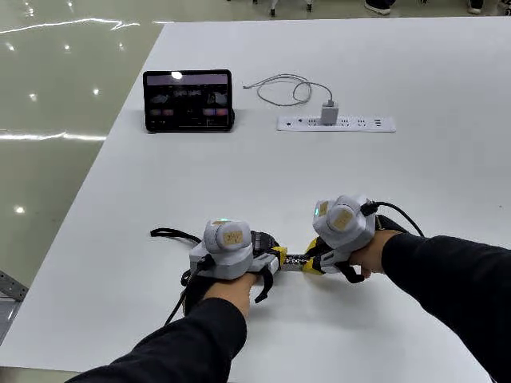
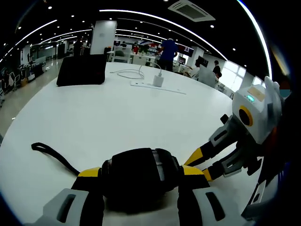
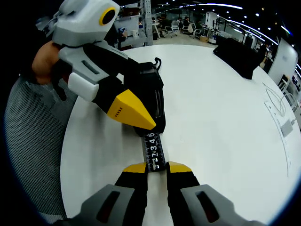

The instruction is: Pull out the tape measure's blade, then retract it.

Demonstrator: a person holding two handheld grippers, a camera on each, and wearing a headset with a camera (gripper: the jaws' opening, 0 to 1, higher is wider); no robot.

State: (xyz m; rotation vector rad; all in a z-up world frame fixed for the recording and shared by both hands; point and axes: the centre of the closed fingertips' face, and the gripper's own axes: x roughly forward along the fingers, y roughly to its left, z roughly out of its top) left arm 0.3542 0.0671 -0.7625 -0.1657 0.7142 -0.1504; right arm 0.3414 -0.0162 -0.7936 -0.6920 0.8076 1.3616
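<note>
While the left gripper (image 2: 141,175) clamps the black tape measure (image 3: 151,89) on the white table (image 1: 359,88), the right gripper (image 3: 156,168) pinches the blade (image 3: 151,148) tip (short numbered stretch out), both near the table's front edge.

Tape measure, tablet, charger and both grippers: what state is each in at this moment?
Left gripper: shut on the black tape measure case.
Right gripper: shut on the tip of the black numbered blade.
Blade: pulled out a short way from the case.
Black tablet: propped upright, screen lit.
White charger: plugged into the white power strip.
</note>
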